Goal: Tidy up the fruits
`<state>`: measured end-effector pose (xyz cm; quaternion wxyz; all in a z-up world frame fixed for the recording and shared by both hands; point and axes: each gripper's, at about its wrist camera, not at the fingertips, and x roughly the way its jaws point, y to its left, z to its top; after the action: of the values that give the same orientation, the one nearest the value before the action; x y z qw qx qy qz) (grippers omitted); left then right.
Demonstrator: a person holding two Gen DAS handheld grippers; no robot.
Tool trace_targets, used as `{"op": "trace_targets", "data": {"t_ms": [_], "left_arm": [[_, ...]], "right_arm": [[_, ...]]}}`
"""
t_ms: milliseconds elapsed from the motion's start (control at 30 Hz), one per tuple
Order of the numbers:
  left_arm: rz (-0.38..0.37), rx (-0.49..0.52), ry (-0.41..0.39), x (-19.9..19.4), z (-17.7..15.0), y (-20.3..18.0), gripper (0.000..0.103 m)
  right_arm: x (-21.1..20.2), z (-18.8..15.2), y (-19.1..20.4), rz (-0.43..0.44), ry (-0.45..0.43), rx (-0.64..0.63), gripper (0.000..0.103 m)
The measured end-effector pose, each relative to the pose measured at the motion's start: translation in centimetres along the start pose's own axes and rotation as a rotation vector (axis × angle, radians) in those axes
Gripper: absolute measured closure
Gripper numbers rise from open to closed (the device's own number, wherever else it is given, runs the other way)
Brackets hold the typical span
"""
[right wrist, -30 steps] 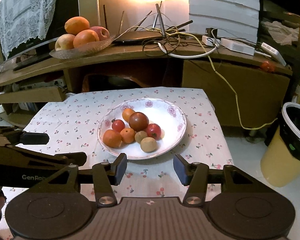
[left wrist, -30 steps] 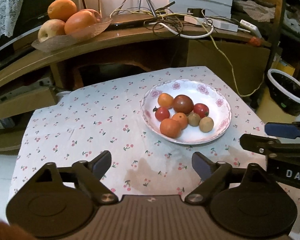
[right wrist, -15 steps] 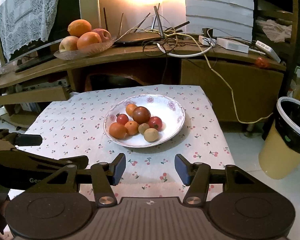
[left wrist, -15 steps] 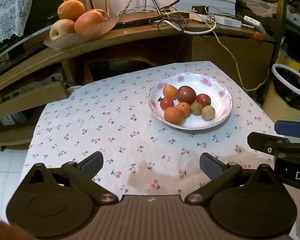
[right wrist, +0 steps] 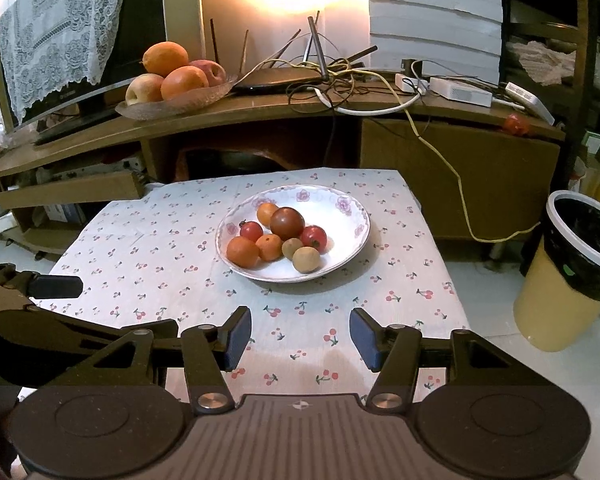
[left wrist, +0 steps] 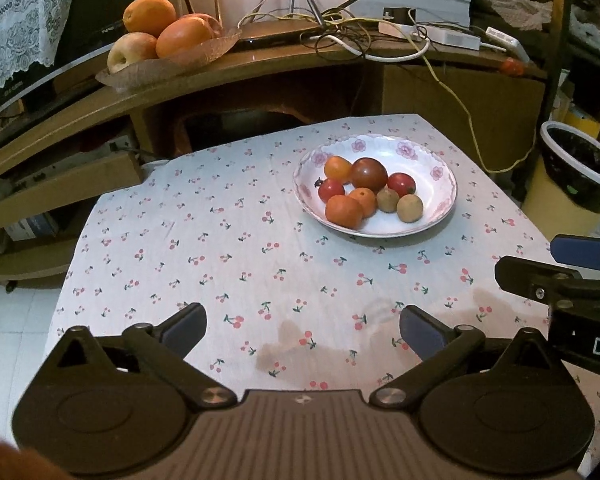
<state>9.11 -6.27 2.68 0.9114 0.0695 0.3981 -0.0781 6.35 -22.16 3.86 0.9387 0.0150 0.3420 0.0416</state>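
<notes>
While the left tongs [left wrist: 302, 326] are standing wide apart with nothing between them, the right tongs [right wrist: 300, 334] are gaping more narrowly, also empty. Both are hovering over the near part of the counter [left wrist: 204, 240], well apart from the plate [right wrist: 352, 248], which is sitting toward its far side and holding the small fruits [right wrist: 288, 224] clustered together.

The left claw [left wrist: 302, 326] and the right claw [right wrist: 300, 334] look alike: black linkage arms with silver screws, round black discs at each side, a ribbed grey-brown body between, and blue pads [right wrist: 236, 338]. White lettering, perhaps "DA", marks the right one's side.
</notes>
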Motion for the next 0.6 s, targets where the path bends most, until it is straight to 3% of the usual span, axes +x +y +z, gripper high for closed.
{"op": "trace_targets", "data": {"t_ms": [600], "left_arm": [[-0.007, -0.033, 0.010, -1.5, -1.8, 0.3, 0.000]], "right_arm": [[-1.8, -1.4, 1.1, -0.007, 0.007, -0.019, 0.046]]}}
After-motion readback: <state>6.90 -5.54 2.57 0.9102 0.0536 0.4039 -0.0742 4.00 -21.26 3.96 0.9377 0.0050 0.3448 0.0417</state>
